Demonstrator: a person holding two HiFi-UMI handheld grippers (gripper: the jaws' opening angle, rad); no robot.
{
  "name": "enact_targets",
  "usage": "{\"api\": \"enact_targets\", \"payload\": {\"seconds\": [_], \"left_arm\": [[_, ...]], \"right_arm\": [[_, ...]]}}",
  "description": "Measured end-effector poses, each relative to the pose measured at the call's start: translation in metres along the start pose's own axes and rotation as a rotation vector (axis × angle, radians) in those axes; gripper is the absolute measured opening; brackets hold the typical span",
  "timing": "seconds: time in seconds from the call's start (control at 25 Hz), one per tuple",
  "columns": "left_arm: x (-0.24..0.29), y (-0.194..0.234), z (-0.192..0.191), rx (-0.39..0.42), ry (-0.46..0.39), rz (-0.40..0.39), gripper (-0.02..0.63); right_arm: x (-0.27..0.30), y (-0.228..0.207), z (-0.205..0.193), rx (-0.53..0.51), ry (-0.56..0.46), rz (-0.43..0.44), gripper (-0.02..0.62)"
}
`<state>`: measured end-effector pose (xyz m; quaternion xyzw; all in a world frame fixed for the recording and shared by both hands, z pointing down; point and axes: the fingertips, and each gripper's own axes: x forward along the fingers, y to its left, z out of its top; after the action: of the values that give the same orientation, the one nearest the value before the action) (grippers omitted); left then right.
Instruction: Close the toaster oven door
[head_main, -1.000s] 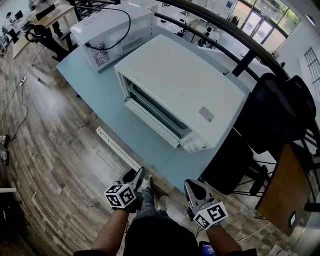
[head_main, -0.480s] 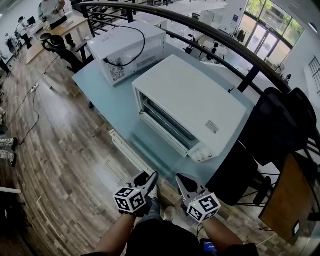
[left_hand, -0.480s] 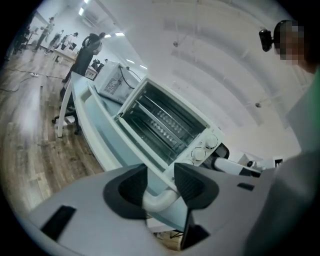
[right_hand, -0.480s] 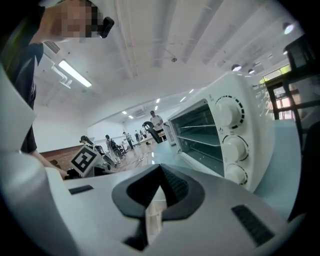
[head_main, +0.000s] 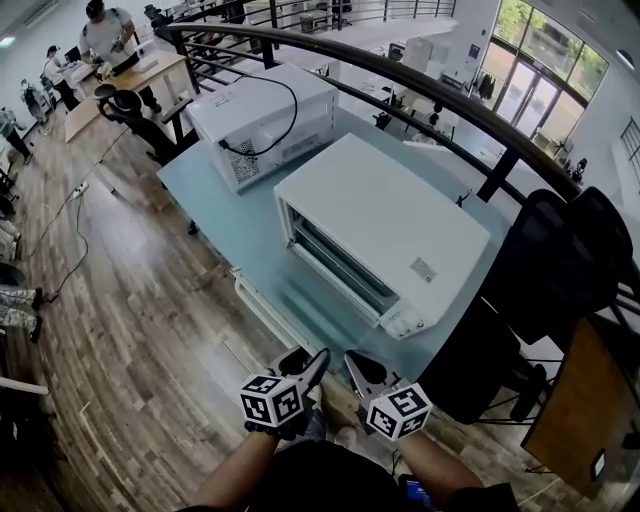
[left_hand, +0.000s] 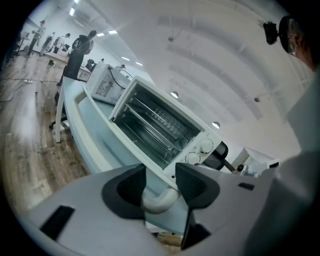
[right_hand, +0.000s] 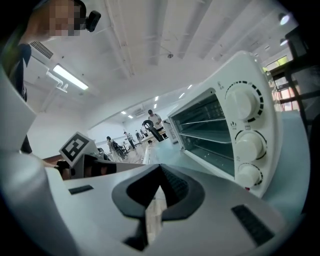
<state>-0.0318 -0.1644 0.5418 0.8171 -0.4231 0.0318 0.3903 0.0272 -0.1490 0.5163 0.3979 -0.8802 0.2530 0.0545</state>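
Note:
The white toaster oven (head_main: 400, 220) stands on the pale blue table (head_main: 220, 200). Its glass door hangs open toward me, with the white handle bar (head_main: 262, 305) at the door's near edge. My left gripper (head_main: 312, 365) is at the handle's near end. In the left gripper view the handle's curved end (left_hand: 159, 201) lies between the jaws of the left gripper (left_hand: 156, 182), which are opening, and the pads do not clamp it. My right gripper (head_main: 355, 365) is just to the right, below the table's edge. It (right_hand: 160, 175) is shut on nothing, facing the oven's knobs (right_hand: 245, 145).
A second white appliance (head_main: 265, 115) with a black cord stands behind the oven. A black railing (head_main: 400, 75) runs behind the table, and a black chair (head_main: 560, 260) is at the right. Wooden floor (head_main: 120, 330) spreads to the left, with people at desks (head_main: 100, 25) far off.
The view has drawn nearer to the table. Both grippers have come closer together and up toward the open door's handle.

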Motion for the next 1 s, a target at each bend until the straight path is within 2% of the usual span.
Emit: {"api": "enact_targets", "payload": {"seconds": [0.16, 0.4, 0.52, 0.64, 0.68, 0.76, 0.88, 1.0], "left_arm": [[-0.001, -0.004, 0.005, 0.002, 0.007, -0.012, 0.189], [-0.012, -0.020, 0.017, 0.086, -0.022, -0.074, 0.206], [-0.029, -0.015, 0.027, 0.124, -0.089, -0.041, 0.210], [-0.042, 0.001, 0.037, 0.138, -0.151, 0.028, 0.241], [-0.045, 0.008, 0.038, 0.121, -0.166, 0.046, 0.260], [-0.046, 0.020, 0.039, 0.038, -0.191, 0.057, 0.291], [-0.040, 0.030, 0.039, -0.103, -0.218, 0.027, 0.295], [-0.028, 0.031, 0.040, -0.160, -0.216, -0.011, 0.296]], "right_arm": [[0.006, 0.001, -0.009, 0.003, 0.028, -0.011, -0.003], [0.011, 0.002, -0.002, 0.046, 0.005, 0.017, -0.003], [0.013, 0.004, 0.000, 0.024, 0.008, 0.027, -0.003], [0.012, 0.006, 0.002, 0.014, 0.005, 0.026, -0.003], [0.011, 0.006, 0.003, 0.015, 0.003, 0.023, -0.003], [0.009, 0.005, 0.006, 0.017, -0.004, 0.018, -0.003], [0.005, 0.001, 0.013, 0.010, -0.018, 0.010, -0.003], [0.001, -0.004, 0.020, 0.010, -0.033, -0.010, -0.003]]}}
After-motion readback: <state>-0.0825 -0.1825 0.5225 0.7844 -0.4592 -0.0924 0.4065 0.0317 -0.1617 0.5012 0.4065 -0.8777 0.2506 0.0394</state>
